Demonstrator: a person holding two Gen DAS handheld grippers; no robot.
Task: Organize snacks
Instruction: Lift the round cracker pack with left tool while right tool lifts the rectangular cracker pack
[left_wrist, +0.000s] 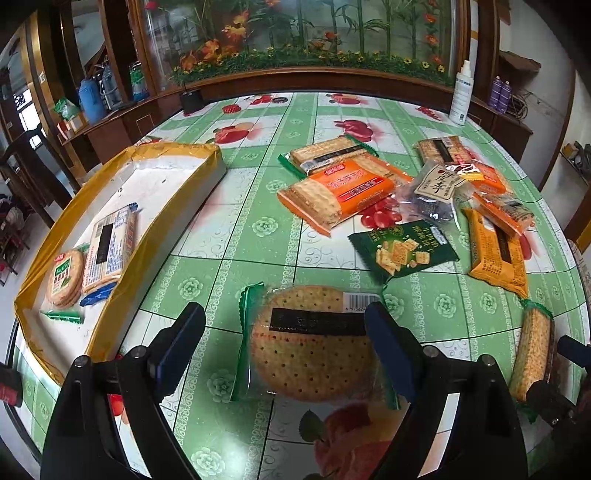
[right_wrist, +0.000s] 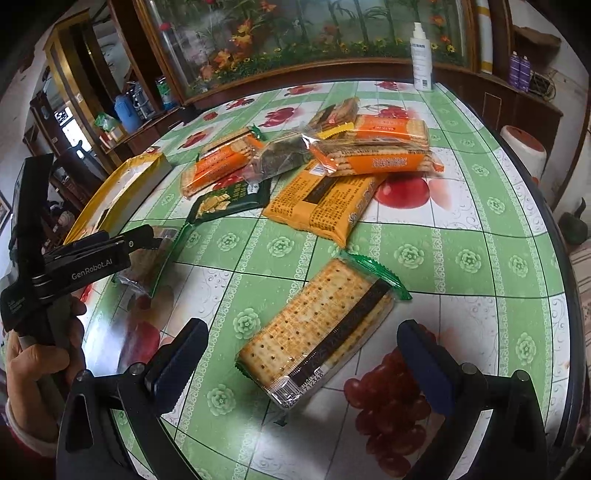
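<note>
two packs are lined up: left hand-held gripper released astride the round cracker pack on the table, right hand-held gripper released over the rectangular cracker pack. lower squarely, pinch the edges, probably no contact yet. tray lies left.

White spray bottle on green fruit-patterned tablecloth, far edge.

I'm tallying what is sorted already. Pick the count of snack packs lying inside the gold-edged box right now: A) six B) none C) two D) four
C: the left wrist view shows only a round cracker pack and a rectangular cracker pack lying side by side inside the gold-edged box; the other snacks lie out on the table.
</note>
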